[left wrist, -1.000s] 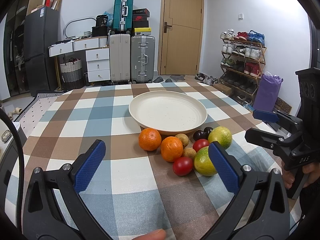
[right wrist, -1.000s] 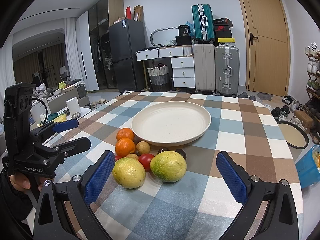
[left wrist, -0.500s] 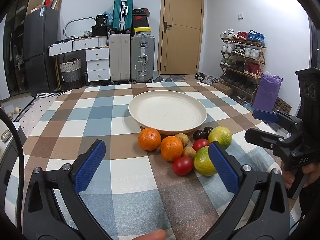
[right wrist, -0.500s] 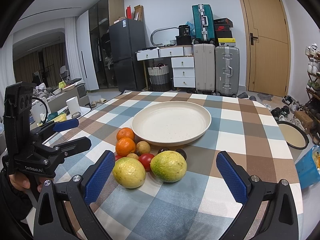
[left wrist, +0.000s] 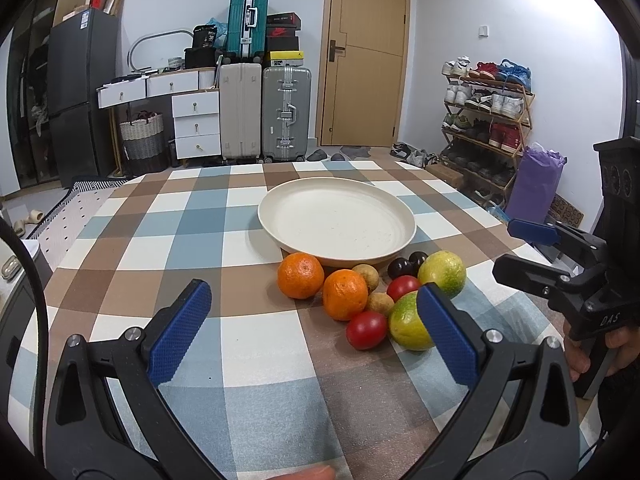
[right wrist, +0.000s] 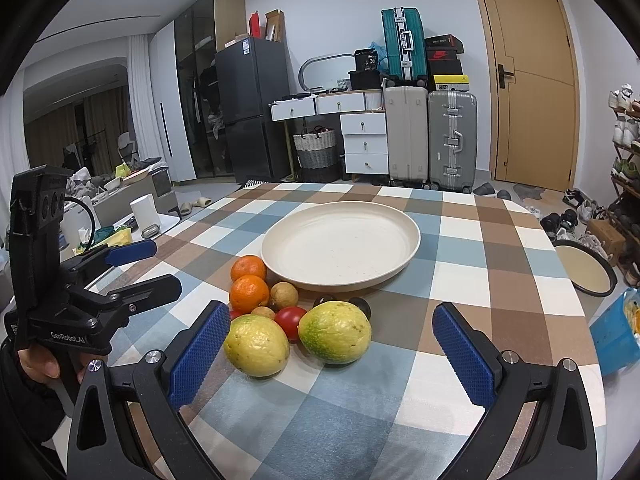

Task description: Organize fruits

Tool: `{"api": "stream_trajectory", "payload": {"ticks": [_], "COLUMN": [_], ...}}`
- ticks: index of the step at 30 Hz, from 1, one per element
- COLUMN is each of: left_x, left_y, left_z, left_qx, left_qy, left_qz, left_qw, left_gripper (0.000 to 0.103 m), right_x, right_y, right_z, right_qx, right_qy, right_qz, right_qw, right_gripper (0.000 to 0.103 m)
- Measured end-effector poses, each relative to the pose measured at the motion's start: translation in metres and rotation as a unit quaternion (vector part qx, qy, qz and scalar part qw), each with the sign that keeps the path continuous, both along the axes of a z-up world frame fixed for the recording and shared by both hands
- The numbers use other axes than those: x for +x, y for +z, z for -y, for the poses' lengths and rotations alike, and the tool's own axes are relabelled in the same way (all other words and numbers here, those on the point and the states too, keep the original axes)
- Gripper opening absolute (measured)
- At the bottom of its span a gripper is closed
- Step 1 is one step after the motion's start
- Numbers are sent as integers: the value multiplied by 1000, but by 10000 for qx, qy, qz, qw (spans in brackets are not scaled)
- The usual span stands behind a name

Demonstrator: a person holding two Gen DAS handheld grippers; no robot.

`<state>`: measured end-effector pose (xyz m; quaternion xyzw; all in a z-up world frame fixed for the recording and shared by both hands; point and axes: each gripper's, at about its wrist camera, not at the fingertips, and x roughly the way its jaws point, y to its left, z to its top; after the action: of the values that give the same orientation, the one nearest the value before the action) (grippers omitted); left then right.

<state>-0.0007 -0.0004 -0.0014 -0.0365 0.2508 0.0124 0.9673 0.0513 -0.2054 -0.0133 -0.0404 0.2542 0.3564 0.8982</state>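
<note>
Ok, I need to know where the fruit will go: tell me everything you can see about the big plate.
The plate is round, wide and shallow, with a low raised rim, cream, faintly speckled, ceramic-looking. It sits upright and empty on the checked tablecloth. The fruit pile lies against its near edge; neither tongs touch it.

Table (left wrist: 192,216) with blue-brown-white checked cloth. Cream plate (left wrist: 337,220) at centre, nothing in it. Fruit cluster touching plate rim at 6 o'clock: two oranges (left wrist: 301,275) at 9 of cluster, two yellow-green citrus (right wrist: 335,332) at 3, two red tomatoes (left wrist: 367,330), two small brown fruits (left wrist: 366,275), two dark plums (left wrist: 400,267) against rim.
</note>
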Motion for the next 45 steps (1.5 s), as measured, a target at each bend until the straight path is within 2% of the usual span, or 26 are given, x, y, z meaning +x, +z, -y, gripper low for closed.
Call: {"api": "stream_trajectory", "payload": {"ticks": [14, 45], "left_x": [1, 0], "left_y": [-1, 1], "left_z": [7, 8], "left_qx": [116, 99], "left_qy": [-73, -53], "left_qz": [-2, -15], "left_qw": [9999, 9999], "left_gripper": [103, 103], "right_x": [4, 5], "right_y": [0, 1], "right_z": [2, 4], "right_qx": [-34, -63], "right_qy": [-63, -106], "right_qz": [-29, -74], "right_qw": [10000, 9999], "right_gripper": [103, 103]}}
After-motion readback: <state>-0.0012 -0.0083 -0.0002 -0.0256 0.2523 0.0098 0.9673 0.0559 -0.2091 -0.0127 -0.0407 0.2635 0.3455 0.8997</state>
